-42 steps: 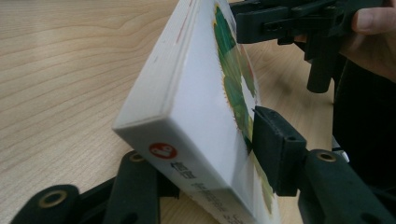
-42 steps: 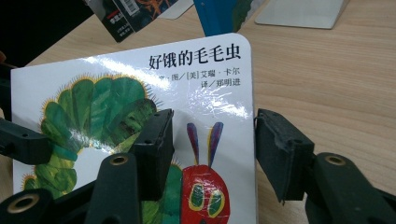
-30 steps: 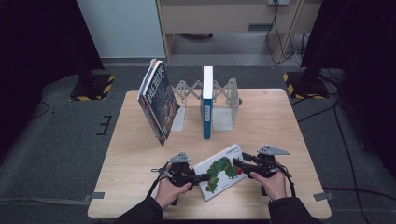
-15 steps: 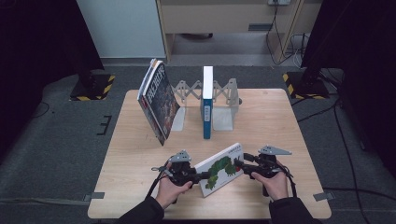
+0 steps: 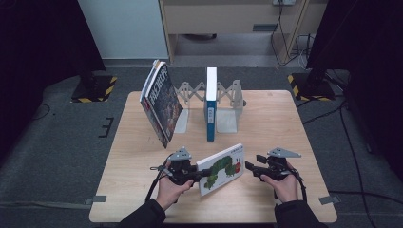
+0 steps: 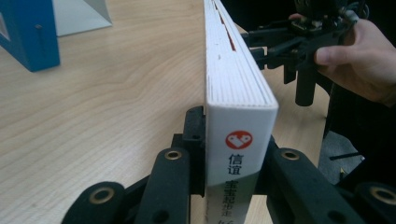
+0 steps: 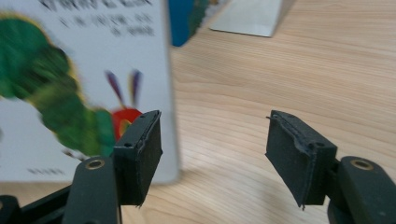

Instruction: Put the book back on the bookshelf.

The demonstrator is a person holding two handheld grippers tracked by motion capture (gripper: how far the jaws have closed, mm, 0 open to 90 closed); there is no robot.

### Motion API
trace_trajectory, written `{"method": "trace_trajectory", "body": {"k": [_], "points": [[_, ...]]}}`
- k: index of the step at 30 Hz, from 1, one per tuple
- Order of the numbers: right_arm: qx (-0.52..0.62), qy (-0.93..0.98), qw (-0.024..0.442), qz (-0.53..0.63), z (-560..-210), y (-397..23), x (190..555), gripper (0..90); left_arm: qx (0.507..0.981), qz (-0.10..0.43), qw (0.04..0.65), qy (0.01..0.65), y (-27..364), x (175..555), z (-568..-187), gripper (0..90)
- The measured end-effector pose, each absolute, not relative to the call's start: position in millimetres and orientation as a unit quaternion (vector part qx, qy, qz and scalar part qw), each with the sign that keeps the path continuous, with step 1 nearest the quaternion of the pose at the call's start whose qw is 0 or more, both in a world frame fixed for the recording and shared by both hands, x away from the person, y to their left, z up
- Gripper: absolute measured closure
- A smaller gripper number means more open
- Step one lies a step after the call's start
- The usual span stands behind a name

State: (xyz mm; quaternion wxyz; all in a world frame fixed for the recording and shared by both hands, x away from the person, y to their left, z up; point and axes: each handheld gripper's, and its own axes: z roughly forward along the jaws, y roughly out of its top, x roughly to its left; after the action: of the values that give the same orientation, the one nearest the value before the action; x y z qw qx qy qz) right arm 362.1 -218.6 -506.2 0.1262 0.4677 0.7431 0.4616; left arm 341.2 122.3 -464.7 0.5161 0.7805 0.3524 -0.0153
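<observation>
Risk sat mostly with the left gripper (image 5: 194,175), which alone carried the book (image 5: 221,169) near the front edge of the worktop (image 5: 266,118). Its fingers (image 6: 187,140) were clamped on the spine end, one on each cover, so the long board book stuck out sideways from a narrow grip. I judged that the free end could sag or the book could twist in that pinch, and a quick swing toward the rack (image 5: 228,102) at the back edge might let it slip out and slap down on the wood. A careless carry could also knock the blue book (image 5: 211,104) standing in the rack, or the leaning book (image 5: 160,102) to its left.

The book stood tilted on its long edge between the two hands, caterpillar cover facing front.

The right gripper (image 5: 251,167) was just beside the book's far end. Its fingers (image 7: 140,154) had just been opening and stood well apart, released; the cover lay beside one pad, whether touching I could not tell, and nothing lay between the two pads. If that hand lingered there, the book's corner could catch on it.
</observation>
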Motion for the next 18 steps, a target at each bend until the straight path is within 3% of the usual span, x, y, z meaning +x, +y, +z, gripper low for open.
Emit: {"method": "trace_trajectory", "body": {"k": [6, 18], "points": [[0.474, 0.756, 0.161, 0.421, -507, -232, 364, 35.1, 0.771, -0.003, 0.527, 0.357, 127, 344, -454, 74.6], [0.495, 0.765, 0.174, 0.374, -515, -248, 368, 33.4, 0.764, 0.036, 0.53, 0.367, 121, 355, -438, 74.6]]}}
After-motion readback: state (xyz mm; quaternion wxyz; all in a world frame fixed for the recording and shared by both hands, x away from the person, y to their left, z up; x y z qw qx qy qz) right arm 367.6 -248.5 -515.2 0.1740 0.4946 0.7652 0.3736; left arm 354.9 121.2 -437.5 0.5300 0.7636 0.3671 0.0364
